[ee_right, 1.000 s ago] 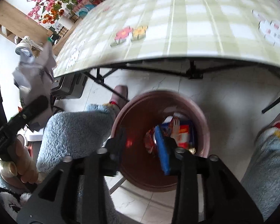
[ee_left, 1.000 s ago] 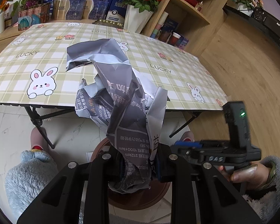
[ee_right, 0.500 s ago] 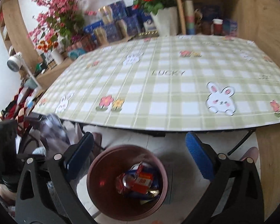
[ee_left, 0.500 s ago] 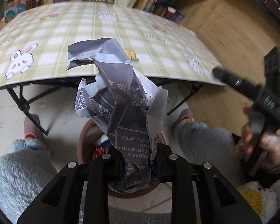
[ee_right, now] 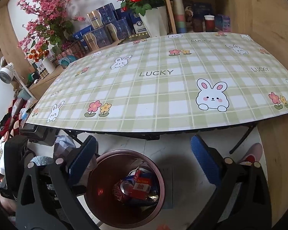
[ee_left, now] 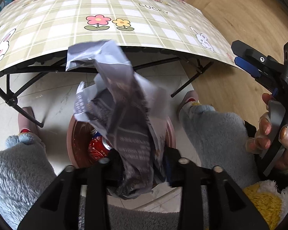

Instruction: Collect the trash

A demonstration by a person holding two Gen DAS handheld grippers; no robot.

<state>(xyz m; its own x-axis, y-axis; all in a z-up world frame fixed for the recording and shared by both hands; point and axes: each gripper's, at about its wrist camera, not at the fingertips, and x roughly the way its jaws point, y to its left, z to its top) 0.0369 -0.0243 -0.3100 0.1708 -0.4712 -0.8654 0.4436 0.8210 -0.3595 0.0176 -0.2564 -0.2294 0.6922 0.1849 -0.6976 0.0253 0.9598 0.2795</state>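
Lowered over the round brown plastic bin (ee_left: 73, 143), the left tongs (ee_left: 142, 164) have just been opening, the crumpled grey newspaper wad (ee_left: 122, 115) between them, seemingly slipping free above the bin. Beside the bin, the right tongs (ee_right: 144, 161) gape wide, empty.

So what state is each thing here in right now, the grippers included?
Crumpled newspaper: between the left gripper's jaws, over the bin.
Left gripper: jaws just been opening, paper between them.
Right gripper: wide open, empty.
Bin: on the floor, upright, partly filled.
Red can: lying in the bin.
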